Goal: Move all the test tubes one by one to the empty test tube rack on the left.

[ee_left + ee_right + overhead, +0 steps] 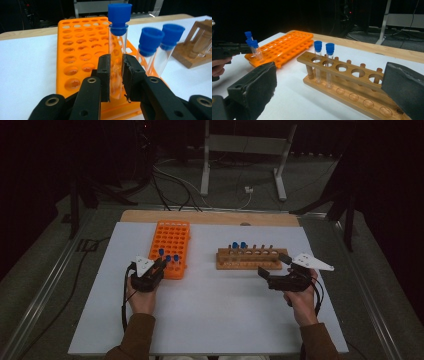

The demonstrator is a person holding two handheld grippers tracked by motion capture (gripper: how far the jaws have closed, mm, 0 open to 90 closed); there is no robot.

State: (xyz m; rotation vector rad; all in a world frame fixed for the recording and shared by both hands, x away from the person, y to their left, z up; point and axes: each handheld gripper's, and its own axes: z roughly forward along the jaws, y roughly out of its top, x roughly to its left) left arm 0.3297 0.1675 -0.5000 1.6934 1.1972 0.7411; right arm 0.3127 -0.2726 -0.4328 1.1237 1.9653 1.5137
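The work in hand looks like moving capped tubes from the orange rack [171,247] to the wooden rack [252,258], and this moment falls at the pick-up. In the left gripper view the left hand-held gripper [116,75] has its jaws clamped on the glass of one tube [117,45], which stands upright at the near edge of the orange rack with its blue cap riding higher than the caps of two more tubes [160,45] just beside it; whether its foot has cleared the hole I cannot tell. The right hand-held gripper [329,87] hovers released, jaws spread wide, just in front of the wooden rack on the white surface [210,315]. That rack already carries two capped tubes [323,63] side by side in the holes at one end, with the rest of the row empty. The next move, as I judge it, calls for a straight vertical lift so the glass does not bind in the hole or knock its neighbours, then a carry across to the next free hole or a hand-over to the waiting right gripper.
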